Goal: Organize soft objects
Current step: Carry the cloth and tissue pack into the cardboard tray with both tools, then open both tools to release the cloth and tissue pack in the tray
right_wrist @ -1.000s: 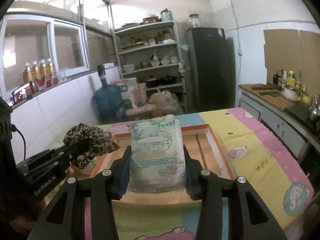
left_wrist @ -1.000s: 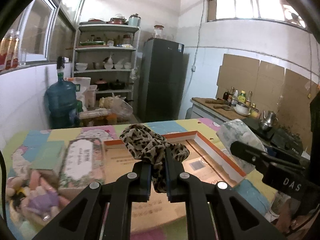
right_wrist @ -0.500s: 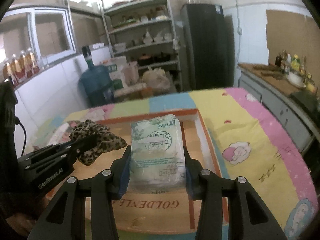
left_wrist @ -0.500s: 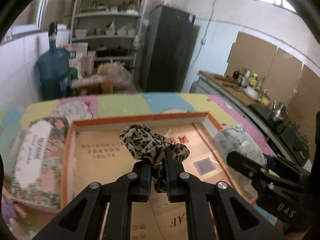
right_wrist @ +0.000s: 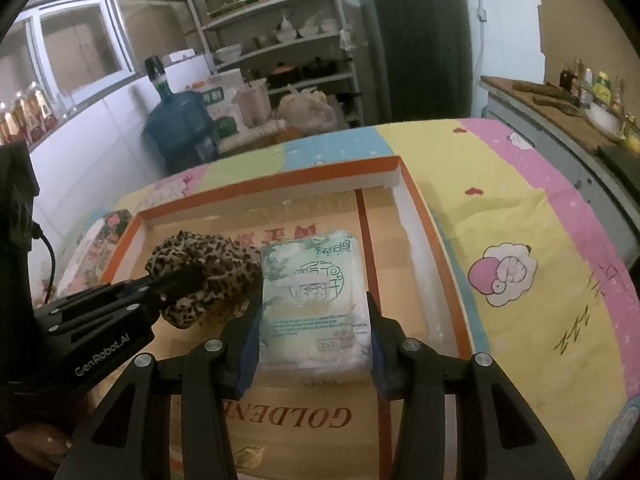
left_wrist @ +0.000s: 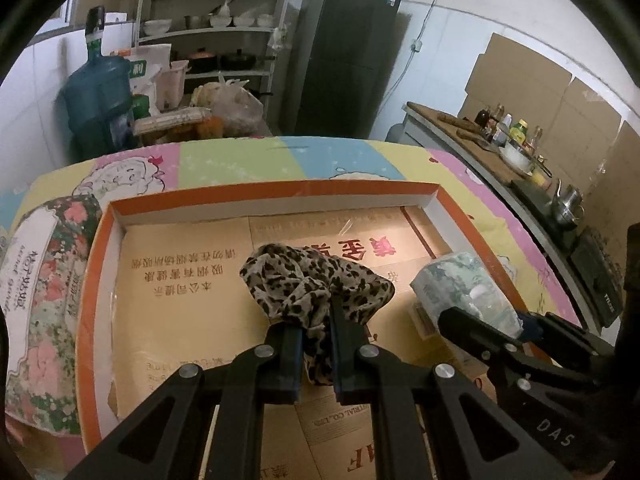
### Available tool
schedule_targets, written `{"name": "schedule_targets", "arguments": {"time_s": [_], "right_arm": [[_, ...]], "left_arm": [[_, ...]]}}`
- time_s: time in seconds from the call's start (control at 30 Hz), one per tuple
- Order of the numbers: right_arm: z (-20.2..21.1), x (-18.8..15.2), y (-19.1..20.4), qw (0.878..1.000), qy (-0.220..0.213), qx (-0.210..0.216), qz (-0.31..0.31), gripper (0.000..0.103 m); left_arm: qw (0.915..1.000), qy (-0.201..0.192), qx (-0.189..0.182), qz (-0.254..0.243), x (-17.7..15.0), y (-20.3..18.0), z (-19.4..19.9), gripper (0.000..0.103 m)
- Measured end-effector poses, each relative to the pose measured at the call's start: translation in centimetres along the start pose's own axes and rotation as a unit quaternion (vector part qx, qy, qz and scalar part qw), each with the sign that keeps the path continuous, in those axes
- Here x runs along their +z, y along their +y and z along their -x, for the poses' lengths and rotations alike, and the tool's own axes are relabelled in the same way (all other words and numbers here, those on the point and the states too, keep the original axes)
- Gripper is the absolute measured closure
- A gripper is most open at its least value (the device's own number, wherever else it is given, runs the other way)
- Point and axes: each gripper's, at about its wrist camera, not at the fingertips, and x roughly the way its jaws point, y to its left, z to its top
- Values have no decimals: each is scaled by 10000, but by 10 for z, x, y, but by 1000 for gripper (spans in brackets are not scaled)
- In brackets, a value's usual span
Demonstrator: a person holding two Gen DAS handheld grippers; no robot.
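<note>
Left wrist view: the left tool [left_wrist: 314, 332], jaws narrow, pinches a leopard-print cloth [left_wrist: 316, 284] at frame centre, over the orange-rimmed cardboard tray [left_wrist: 276, 190]. A floral tissue pack [left_wrist: 40, 300] lies at the left edge.

Right wrist view: the right tool [right_wrist: 312, 340] clamps a green-printed tissue pack [right_wrist: 314, 300] at lower centre, over the tray's right half, the cloth just beside it on the left.
</note>
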Motion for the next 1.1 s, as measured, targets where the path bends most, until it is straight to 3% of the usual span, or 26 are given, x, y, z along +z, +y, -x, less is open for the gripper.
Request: {"name": "schedule_targets", "arguments": {"time_s": [0.17, 0.3, 0.4, 0.5, 0.63, 0.7, 0.73, 0.9, 1.1], "right_arm": [[-7, -1, -2, 9999, 109, 60, 1, 56], [-12, -2, -7, 9996, 152, 203, -81, 53], [-11, -3, -9, 9996, 116, 228, -92, 52], [-8, -4, -7, 9997, 73, 224, -46, 49], [1, -5, -3, 9997, -65, 213, 37, 43], [7, -5, -1, 9997, -160, 169, 56, 39], [10, -5, -1, 9996, -217, 136, 69, 39], [28, -7, 3, 9991, -419, 34, 92, 38], [60, -19, 22, 9942, -970, -378, 279, 38]], "left_arm": [[9998, 141, -30, 128, 2, 5, -3, 84], [9996, 210, -125, 156, 5, 6, -3, 51], [9998, 156, 22, 75, 5, 5, 1, 42], [9995, -4, 296, -129, 4, -1, 9, 40], [9989, -145, 379, -249, 4, -4, 22, 38], [9982, -279, 434, -301, 5, -5, 30, 32], [9976, -380, 478, -318, 5, -4, 37, 28], [9934, -910, 587, -364, 4, -2, 67, 25], [9890, -1046, 773, -711, 0, -4, 92, 19]]}}
